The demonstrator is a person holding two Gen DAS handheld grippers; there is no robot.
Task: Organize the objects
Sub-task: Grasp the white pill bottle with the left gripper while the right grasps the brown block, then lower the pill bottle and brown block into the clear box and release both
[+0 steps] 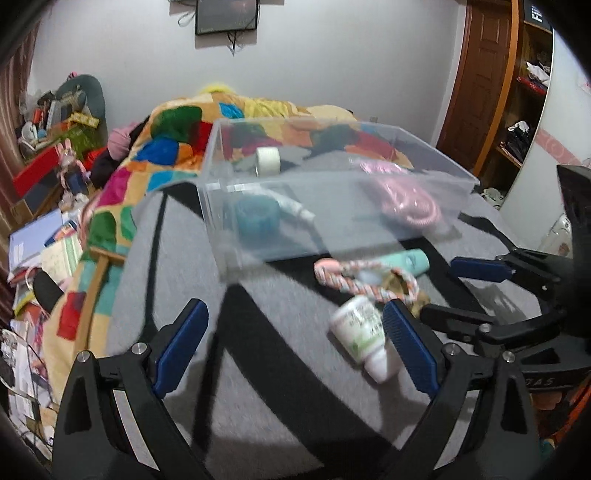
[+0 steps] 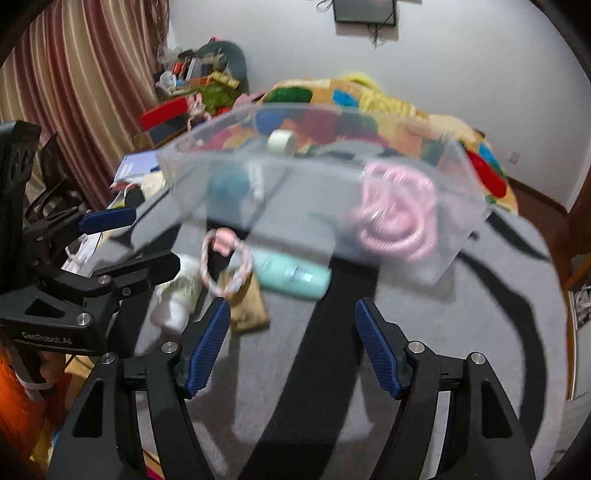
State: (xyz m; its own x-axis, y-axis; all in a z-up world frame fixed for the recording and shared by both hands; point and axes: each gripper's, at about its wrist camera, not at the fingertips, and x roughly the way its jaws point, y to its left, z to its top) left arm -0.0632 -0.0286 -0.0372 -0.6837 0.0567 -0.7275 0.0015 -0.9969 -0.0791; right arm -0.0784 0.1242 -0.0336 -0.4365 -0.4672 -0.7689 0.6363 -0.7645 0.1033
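Observation:
A clear plastic bin (image 1: 369, 236) (image 2: 417, 258) stands on the grey-and-black cloth. It holds a white tape roll (image 1: 268, 160) (image 2: 281, 141), a blue round thing (image 1: 257, 217), a white tube (image 1: 291, 205) and a pink coiled cord (image 1: 406, 201) (image 2: 397, 218). In front of it lie a pink-white braided rope ring (image 1: 354, 277) (image 2: 225, 262), a mint tube (image 1: 406, 260) (image 2: 293, 275), a white-green bottle (image 1: 364, 334) (image 2: 177, 295) and a brown pouch (image 2: 247, 306). My left gripper (image 1: 291, 347) is open, its right finger beside the bottle. My right gripper (image 2: 291, 343) is open and empty, just before the mint tube.
A patchwork quilt (image 1: 166, 147) (image 2: 369, 103) lies behind the bin. Cluttered boxes and papers (image 1: 48, 147) fill the left side by a striped curtain (image 2: 81, 85). A wooden door (image 1: 480, 74) and shelves stand at the right. A dark screen (image 1: 226, 14) hangs on the wall.

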